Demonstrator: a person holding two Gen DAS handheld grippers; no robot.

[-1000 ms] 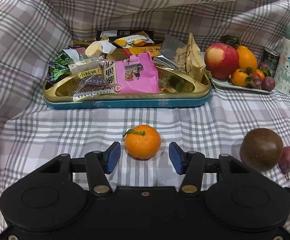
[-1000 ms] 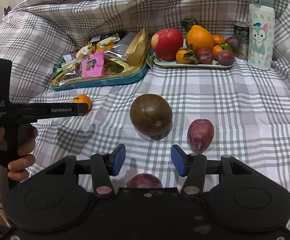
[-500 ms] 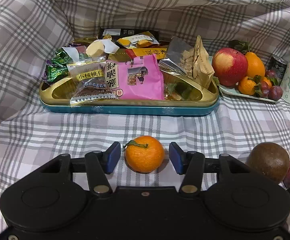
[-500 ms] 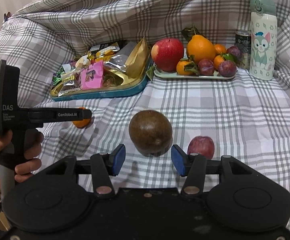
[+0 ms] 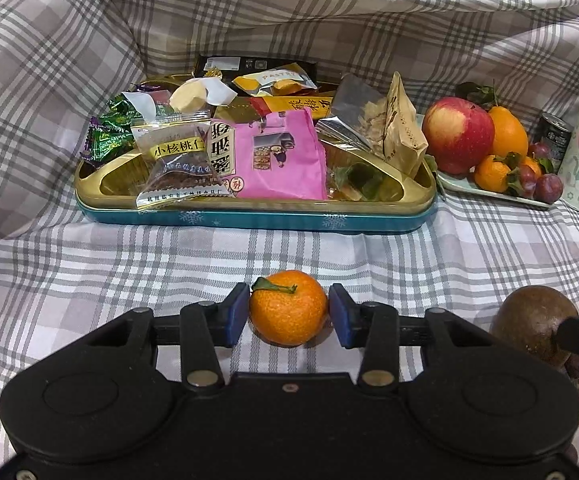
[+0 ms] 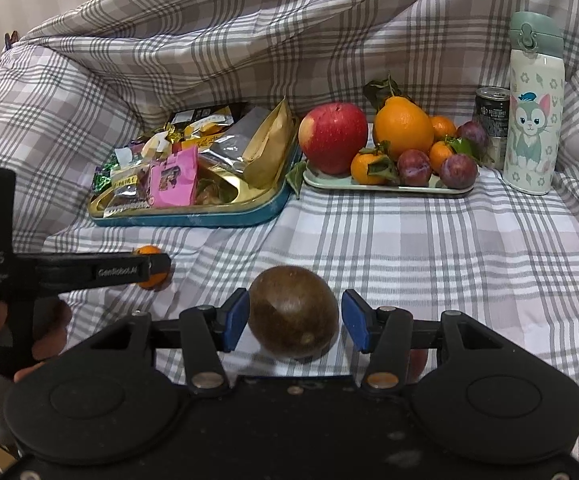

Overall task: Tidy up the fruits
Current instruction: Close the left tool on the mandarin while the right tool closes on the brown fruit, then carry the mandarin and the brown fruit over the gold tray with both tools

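**Ana:** Left wrist view first: what lies nearest?

**Ben:** The left gripper has its blue fingers apart on either side of a small tangerine that sits on the checked cloth. The pads are very near the peel, perhaps just touching; I cannot say for sure from this angle.

**Ana:** And the right wrist view?

**Ben:** The right gripper brackets a round brown fruit with its fingers apart too. The left pad is at the skin, while a gap shows on the right side. A reddish plum peeks out just behind the right finger, mostly hidden.

**Ana:** Farther back?

**Ben:** A teal and gold tin full of snack packets stands toward the back left of the cloth. Just right of it is a pale plate carrying a red apple, a large orange, small tangerines and purple plums.

**Ana:** Anything at the back right corner?

**Ben:** A dark can and, beside it, an upright bottle with a cat drawing.
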